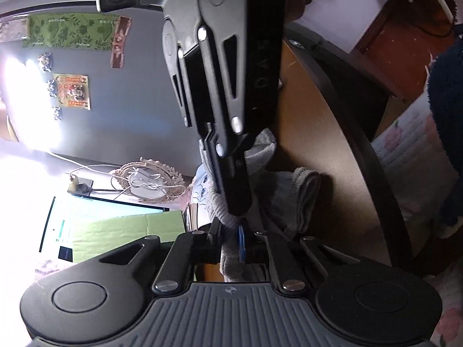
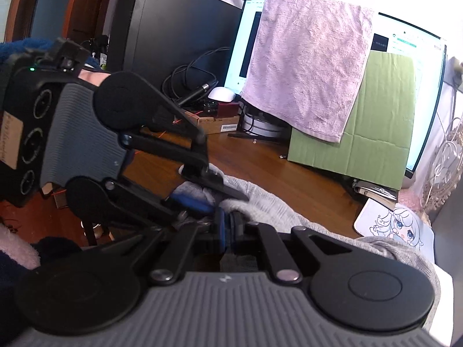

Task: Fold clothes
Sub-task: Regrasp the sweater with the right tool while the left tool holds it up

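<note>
Both grippers are clamped side by side on the grey garment, left gripper and right gripper pinching one edge, likely to carry it over the wooden desk as a fold.

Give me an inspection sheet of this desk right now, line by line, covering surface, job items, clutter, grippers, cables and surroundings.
Surface: brown wooden desk.
Job's things: grey garment, bunched, pinched by both grippers.
Clutter: pink towel draped over monitor; green cardboard; cartoon mousepad.
Grippers: left gripper shut on cloth; right gripper shut on cloth.
Cables: black tangle behind desk; white cord.
Surroundings: black computer tower; ornate mirror.
</note>
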Tool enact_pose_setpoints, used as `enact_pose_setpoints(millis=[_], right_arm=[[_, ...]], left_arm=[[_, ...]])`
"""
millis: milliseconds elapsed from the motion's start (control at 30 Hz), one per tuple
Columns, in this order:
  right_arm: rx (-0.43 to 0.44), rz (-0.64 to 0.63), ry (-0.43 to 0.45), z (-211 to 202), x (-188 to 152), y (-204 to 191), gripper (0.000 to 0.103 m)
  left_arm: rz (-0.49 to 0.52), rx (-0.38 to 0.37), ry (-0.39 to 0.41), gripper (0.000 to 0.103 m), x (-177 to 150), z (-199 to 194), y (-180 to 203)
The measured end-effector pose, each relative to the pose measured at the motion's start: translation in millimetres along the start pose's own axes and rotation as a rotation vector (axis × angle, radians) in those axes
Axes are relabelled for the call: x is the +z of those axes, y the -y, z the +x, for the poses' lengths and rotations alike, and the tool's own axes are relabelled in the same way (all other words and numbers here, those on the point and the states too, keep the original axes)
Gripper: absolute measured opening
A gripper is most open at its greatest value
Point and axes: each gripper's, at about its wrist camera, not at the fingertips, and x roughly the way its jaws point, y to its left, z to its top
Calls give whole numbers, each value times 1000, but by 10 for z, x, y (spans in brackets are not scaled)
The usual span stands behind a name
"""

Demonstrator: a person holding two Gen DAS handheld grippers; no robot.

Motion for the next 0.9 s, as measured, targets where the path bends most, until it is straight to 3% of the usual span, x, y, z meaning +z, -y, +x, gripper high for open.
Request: enact_pose_setpoints(millis=[133,200,267,333,467,733,900], right_arm=[[-44,-32,3,-169,-47,-7,13],[-100,-49,-4,-374,-97,46,29],[-213,-111,-53,-547,-198,115,38],[-339,-181,-123,-671,-316,192,39],[-561,-360,-278,-680,-634,349,44],[-541,-627,-331,-523,-960,341,43],[-497,-904,-380,-398,-1057,332,41]], left_arm=[[-138,32,-23,9,-72,8,-85],[-235,63,-42,9,-145,13,-176],[-338,92,-63,9,-236,35,-306],[-431,104,-81,9,-311,64,-431],[-516,104,-107,9,-368,130,-552],[-688,104,-159,9,-482,262,-793],[-784,102,-188,9,-546,339,-929]])
